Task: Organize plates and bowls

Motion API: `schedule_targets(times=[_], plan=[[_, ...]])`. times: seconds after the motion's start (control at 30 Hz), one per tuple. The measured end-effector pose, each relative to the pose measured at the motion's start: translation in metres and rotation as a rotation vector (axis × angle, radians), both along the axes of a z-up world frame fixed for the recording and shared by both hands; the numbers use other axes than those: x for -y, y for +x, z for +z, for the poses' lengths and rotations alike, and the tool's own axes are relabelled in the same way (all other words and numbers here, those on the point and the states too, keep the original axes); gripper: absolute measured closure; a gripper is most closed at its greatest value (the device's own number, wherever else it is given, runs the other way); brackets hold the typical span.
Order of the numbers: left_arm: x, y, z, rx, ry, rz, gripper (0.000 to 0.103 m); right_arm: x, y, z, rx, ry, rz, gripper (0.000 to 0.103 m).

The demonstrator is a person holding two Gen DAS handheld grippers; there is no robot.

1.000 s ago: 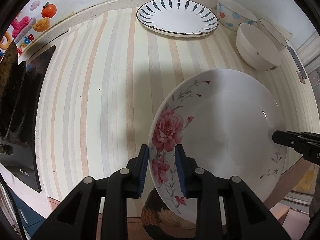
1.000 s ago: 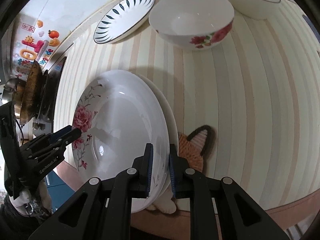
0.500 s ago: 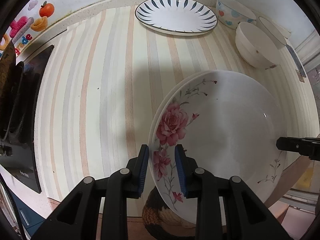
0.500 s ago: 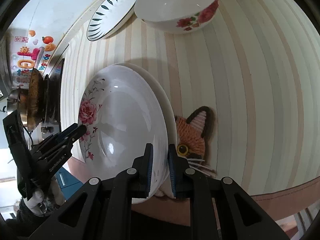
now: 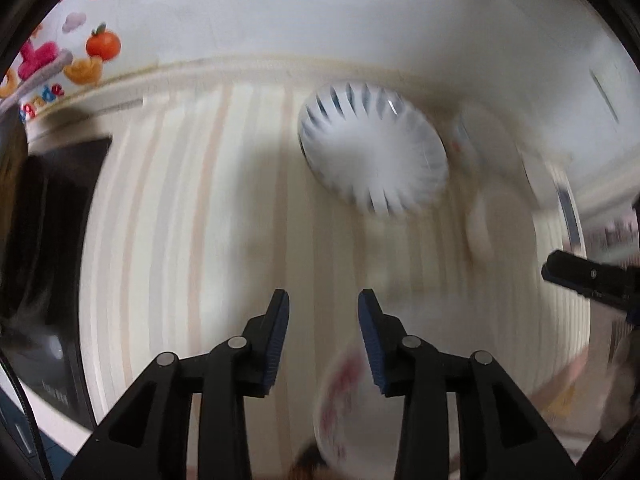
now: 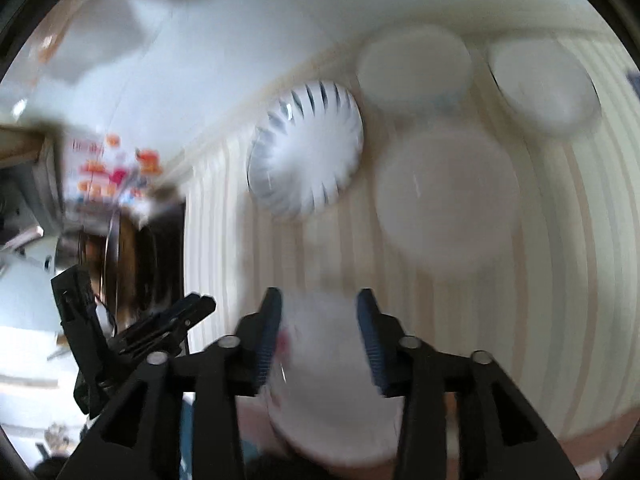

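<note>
Plates: a floral plate [image 5: 352,408] lies low at the near edge of the counter, under and between the fingers in both views, heavily blurred; pink marks show on its left rim. In the right wrist view [image 6: 320,364] it sits between the spread fingers without being gripped.
Blue-rayed plate: [image 5: 372,148] rests flat near the back of the counter, close to the wall; also seen at [image 6: 306,152].
Bowls: three pale bowls stand to the right of the blue-rayed plate, one large [image 6: 448,196] nearer, two [image 6: 414,64] [image 6: 544,80] at the back by the wall; their patterns are too smeared to read.
Left gripper: [image 5: 323,310] jaws spread wide, holding nothing, above the striped surface.
Right gripper: [image 6: 318,308] jaws wide apart, nothing clamped; its tip also enters the left wrist view at the right edge [image 5: 588,276].
Surface: striped counter covering [image 5: 192,240] in cream, beige and pale grey bands running away from the camera.
Left side: a dark stove top [image 5: 48,248] borders the stripes.
Wall: white, with bright fruit stickers [image 5: 100,44] at upper left.
Sharpness: both views are motion-blurred.
</note>
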State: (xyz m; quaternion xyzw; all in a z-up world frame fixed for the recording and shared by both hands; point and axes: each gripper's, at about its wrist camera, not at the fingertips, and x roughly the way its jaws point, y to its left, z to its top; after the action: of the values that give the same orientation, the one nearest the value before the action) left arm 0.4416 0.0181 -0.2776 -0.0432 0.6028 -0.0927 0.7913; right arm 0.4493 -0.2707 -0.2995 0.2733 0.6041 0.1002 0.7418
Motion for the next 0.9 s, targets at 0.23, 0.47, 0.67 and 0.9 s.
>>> schedule_targets(times=[0.23, 0.47, 0.67, 0.9], plan=[[0.001, 0.113, -0.034, -0.030, -0.012, 0.026, 0.070, -0.001, 0.094, -0.042, -0.061, -0.072, -0.090, 0.058], [0.019, 0.158, -0.080, -0.102, 0.007, -0.035, 0.070, -0.009, 0.130, -0.082, -0.114, -0.142, -0.090, 0.073], [0.029, 0.160, -0.091, -0.066, 0.019, -0.057, 0.086, -0.009, 0.138, -0.097, -0.095, -0.222, -0.071, 0.096], [0.030, 0.137, -0.083, -0.027, 0.035, -0.058, 0.087, -0.017, 0.136, -0.093, -0.051, -0.248, -0.039, 0.096]])
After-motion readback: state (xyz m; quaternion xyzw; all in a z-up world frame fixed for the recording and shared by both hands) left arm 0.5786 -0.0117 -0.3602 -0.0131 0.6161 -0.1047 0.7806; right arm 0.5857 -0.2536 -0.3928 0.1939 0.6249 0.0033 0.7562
